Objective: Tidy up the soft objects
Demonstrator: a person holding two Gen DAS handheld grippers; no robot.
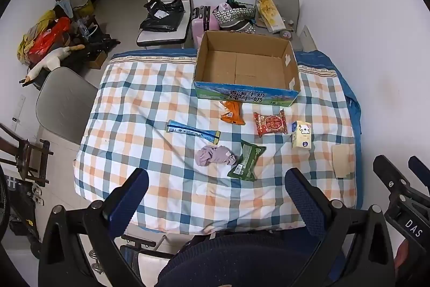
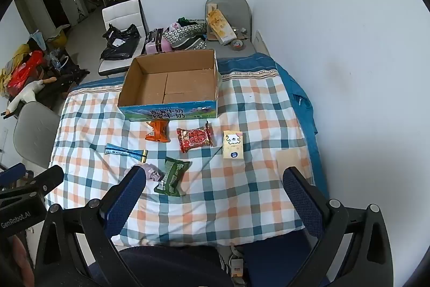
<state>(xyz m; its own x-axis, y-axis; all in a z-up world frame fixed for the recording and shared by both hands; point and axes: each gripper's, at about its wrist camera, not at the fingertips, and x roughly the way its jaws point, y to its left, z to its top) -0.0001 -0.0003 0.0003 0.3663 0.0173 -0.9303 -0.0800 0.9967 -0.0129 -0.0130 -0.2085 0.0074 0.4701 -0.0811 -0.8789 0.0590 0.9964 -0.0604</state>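
1. While both tongs hover released, the open brown cardboard box [image 1: 246,66] sits empty at the checked quilt's [image 1: 134,109] far edge.
2. Left gripper [image 1: 216,195] and right gripper [image 2: 213,195] hold nothing.
3. Slick green snack packet [image 2: 172,175] may slip.
4. Crumpled lilac cloth [image 1: 215,155], touching it, risks snagging.

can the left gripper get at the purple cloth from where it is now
Probably yes: the left gripper is open and empty, and the purple cloth lies uncovered just ahead, beside the green packet.
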